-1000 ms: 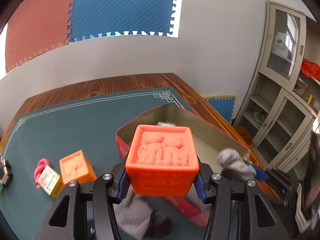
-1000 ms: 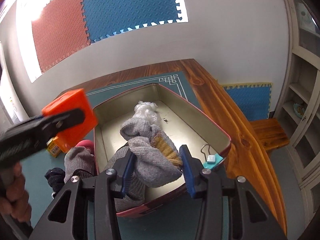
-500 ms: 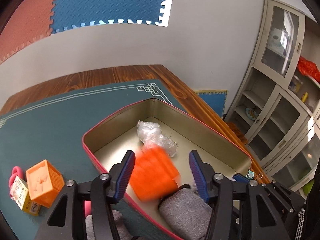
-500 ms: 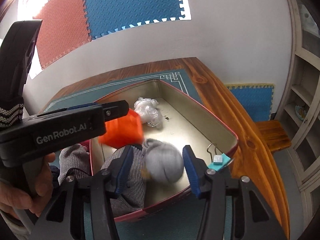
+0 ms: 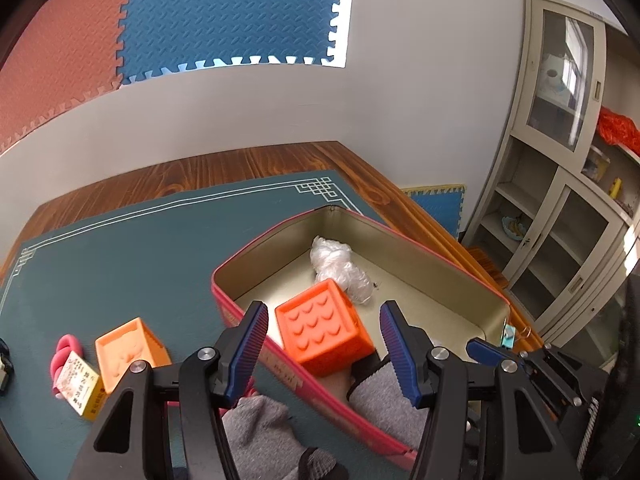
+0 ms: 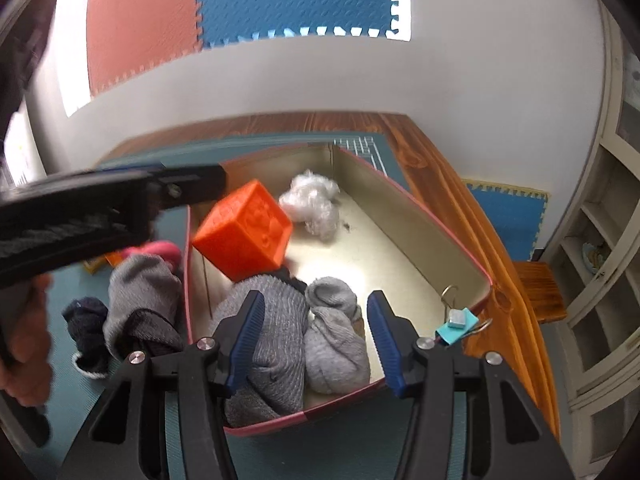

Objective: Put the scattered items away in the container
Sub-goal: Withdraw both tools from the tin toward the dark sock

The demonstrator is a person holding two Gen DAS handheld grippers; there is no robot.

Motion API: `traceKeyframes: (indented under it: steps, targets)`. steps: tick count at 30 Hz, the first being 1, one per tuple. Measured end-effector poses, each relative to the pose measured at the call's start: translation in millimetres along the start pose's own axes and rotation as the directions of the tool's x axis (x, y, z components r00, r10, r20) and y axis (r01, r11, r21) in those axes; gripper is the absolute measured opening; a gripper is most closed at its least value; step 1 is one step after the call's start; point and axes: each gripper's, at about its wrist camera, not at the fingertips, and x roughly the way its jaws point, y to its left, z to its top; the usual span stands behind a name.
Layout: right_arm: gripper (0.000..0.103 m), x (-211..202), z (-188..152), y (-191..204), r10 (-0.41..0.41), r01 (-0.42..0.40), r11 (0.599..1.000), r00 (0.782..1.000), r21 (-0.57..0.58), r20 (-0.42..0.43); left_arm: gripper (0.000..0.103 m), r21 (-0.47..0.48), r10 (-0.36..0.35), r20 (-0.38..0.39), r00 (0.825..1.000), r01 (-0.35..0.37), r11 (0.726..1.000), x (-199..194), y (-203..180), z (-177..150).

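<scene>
A red-rimmed metal tin [image 5: 436, 248] [image 6: 452, 248] stands on the green mat. An orange cube [image 5: 326, 328] [image 6: 244, 232] lies tilted inside it, on grey socks [image 6: 332, 336] and beside a crumpled clear plastic wad [image 5: 338, 268] [image 6: 314, 204]. My left gripper [image 5: 322, 350] is open above the cube, not touching it. Open too, my right gripper [image 6: 316, 336] hovers over the grey socks at the tin's near end. Outside the tin on the mat lie a second orange cube [image 5: 130, 350], a pink item with a yellow tag [image 5: 74, 372], and another grey sock [image 5: 260, 432] [image 6: 140, 304].
A teal binder clip [image 6: 456, 326] hangs on the tin's right rim. A dark sock [image 6: 86, 320] lies at the left of the mat. A person's hand [image 6: 24, 344] holds the left gripper. Cabinets [image 5: 560, 216] stand to the right of the wooden table [image 5: 224, 168].
My left gripper opened and the orange cube dropped into the tin. My right gripper opened and released the grey sock bundle, which now rests in the tin.
</scene>
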Motion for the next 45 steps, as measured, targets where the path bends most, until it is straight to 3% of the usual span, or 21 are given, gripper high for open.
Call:
traceKeyframes:
  steps: [10,26,28,35,39,42,45]
  targets:
    - [0.06,7.1,-2.3,14.5,-0.101,0.091,0.989,0.991,-0.117,-0.083,0.06,-0.031,0.03,-0.02,0.999,-0.031,0.999,-19.5,27.0,-15.8]
    - [0.06,-39.7,-42.7,32.0,-0.188,0.183,0.982,0.972,-0.05,-0.137,0.061,-0.058,0.042,-0.049,0.998,-0.045,0.997,-59.9,73.7,-63.2]
    - [0.06,-48.7,-50.8,37.4,-0.198,0.194,0.98,0.971,-0.037,-0.136,0.068,-0.057,0.042,-0.053,0.998,-0.045,0.997,-66.1,79.2,-72.6]
    - [0.061,-74.6,-75.1,56.0,-0.229,0.231,0.973,0.966,0.005,-0.118,0.069,-0.06,0.047,-0.074,0.996,-0.052,0.997,-79.2,95.0,-103.1]
    - [0.061,-91.4,-70.8,58.8,-0.246,0.251,0.965,0.967,0.075,-0.07,0.069,-0.069,0.039,-0.087,0.995,-0.045,0.997,-80.6,99.6,-113.9]
    - [0.061,-110.6,-59.1,70.2,-0.217,0.215,0.972,0.976,0.099,0.017,0.069,-0.072,0.036,-0.09,0.995,-0.043,0.996,-79.9,101.3,-118.2]
    - [0.068,-120.3,-45.2,88.9,-0.151,0.144,0.986,0.985,0.084,0.086,0.069,-0.071,0.046,-0.083,0.995,-0.052,0.996,-80.8,103.4,-119.0]
